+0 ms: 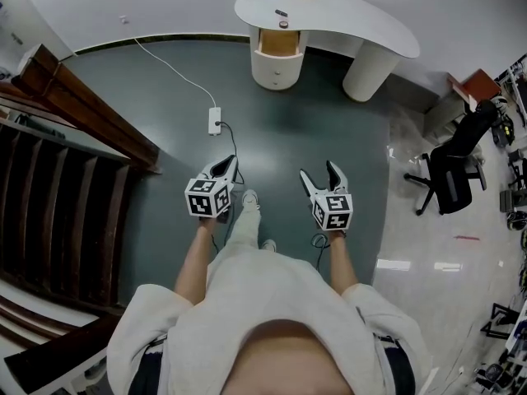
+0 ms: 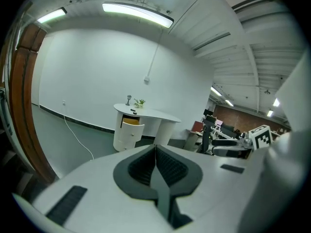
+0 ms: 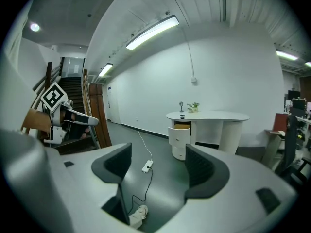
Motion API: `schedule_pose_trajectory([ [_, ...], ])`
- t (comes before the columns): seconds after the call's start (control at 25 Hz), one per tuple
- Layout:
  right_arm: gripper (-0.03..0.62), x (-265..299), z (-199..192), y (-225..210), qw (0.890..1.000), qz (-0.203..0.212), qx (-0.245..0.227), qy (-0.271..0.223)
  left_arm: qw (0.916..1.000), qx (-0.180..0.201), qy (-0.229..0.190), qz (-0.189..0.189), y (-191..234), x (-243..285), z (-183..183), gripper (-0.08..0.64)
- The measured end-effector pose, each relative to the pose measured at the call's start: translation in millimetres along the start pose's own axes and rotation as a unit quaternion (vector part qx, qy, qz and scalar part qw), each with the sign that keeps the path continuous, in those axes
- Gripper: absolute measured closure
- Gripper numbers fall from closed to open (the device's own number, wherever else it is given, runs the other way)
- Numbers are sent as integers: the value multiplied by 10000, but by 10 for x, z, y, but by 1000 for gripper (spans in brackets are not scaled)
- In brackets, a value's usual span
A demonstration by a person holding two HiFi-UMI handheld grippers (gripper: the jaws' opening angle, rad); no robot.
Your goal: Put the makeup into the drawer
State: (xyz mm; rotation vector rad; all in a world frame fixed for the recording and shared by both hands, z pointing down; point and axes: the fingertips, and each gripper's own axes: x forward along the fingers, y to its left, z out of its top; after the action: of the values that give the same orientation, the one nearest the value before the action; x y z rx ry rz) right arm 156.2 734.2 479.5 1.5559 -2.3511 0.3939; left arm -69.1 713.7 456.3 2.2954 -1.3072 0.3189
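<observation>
My left gripper (image 1: 227, 164) has jaws together, my right gripper (image 1: 318, 171) apart and empty, both over the dark floor (image 1: 280, 130). Well ahead, the makeup (image 1: 283, 23) lies on the white desk (image 1: 354, 19), just above its open drawer (image 1: 277, 44).

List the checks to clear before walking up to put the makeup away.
1. Drawer open: ok.
2. Makeup on the desk: ok; the exact items cannot be told.
3. Right gripper open and empty: ok.
4. Left gripper ready to grasp: not ok, jaws together, nothing held.
5. Desk within reach: not ok, it stands across the floor.
6. Path clear: not ok, power strip and cable lie ahead.
</observation>
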Motion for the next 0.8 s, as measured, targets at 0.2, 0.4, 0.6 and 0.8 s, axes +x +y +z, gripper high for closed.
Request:
schedule_pose_trajectory([
  [0.2,270,492,127,-211,10000,-14,-19,35,10000,-64,4,-41,258,483,177,548],
  [0.4,275,1141,404,-503,9999,-119,-81,88,9998,-71,-29,-181,577,1123,563,548],
  [0.6,279,1823,797,-739,9996,-217,-127,120,9995,-85,-26,-295,982,1713,1047,548],
  [0.8,288,2474,1139,-937,9994,-300,-136,115,9992,-57,-71,-385,1375,2239,1518,548],
])
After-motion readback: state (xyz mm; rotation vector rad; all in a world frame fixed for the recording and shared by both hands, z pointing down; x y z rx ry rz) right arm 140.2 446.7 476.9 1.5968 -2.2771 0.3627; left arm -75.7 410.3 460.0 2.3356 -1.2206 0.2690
